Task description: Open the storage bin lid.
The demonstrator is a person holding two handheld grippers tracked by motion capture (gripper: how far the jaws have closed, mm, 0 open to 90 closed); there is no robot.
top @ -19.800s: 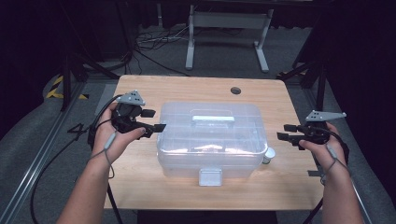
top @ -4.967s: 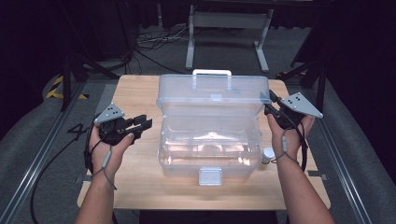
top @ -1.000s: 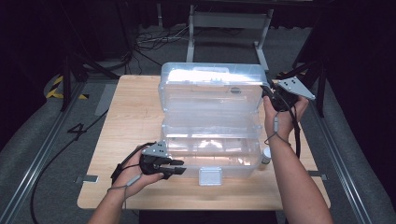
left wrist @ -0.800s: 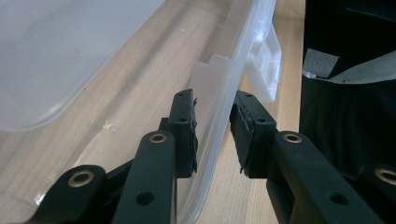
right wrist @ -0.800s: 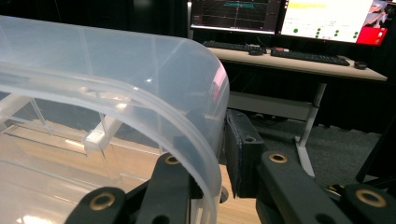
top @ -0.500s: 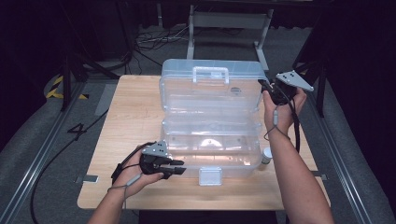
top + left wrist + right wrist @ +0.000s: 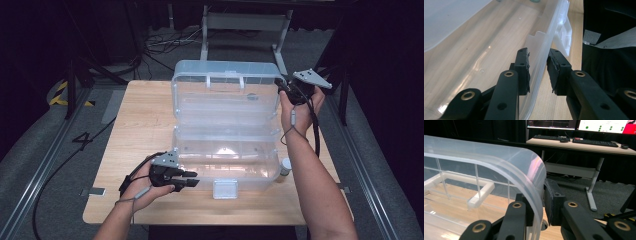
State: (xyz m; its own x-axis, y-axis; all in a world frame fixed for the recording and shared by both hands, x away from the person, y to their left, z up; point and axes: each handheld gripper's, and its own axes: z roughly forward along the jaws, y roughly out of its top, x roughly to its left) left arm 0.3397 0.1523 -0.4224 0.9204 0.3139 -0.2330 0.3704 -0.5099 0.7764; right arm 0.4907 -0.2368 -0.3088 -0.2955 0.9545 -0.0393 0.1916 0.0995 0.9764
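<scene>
From above, your clear plastic storage box (image 7: 225, 160) sits in the middle of the light wooden table (image 7: 135, 130), its clear domed lid (image 7: 225, 92) swung up to stand on edge behind the base. Your left gripper (image 7: 186, 179) lies low at the box's front left corner, beside the white front latch (image 7: 224, 189), and your right gripper (image 7: 281, 86) is raised at the lid's upper right corner. A small white-capped bottle (image 7: 285, 166) stands on the table just right of the base. Along the left gripper (image 7: 538, 71), the jaws straddle the box's front wall (image 7: 541, 52), one inside and one outside, with a narrow gap on the outer side. Along the right gripper (image 7: 539, 202), the jaws are clamped on the lid's curved edge (image 7: 534, 180), with the lid's handle (image 7: 480, 192) seen through the plastic.
</scene>
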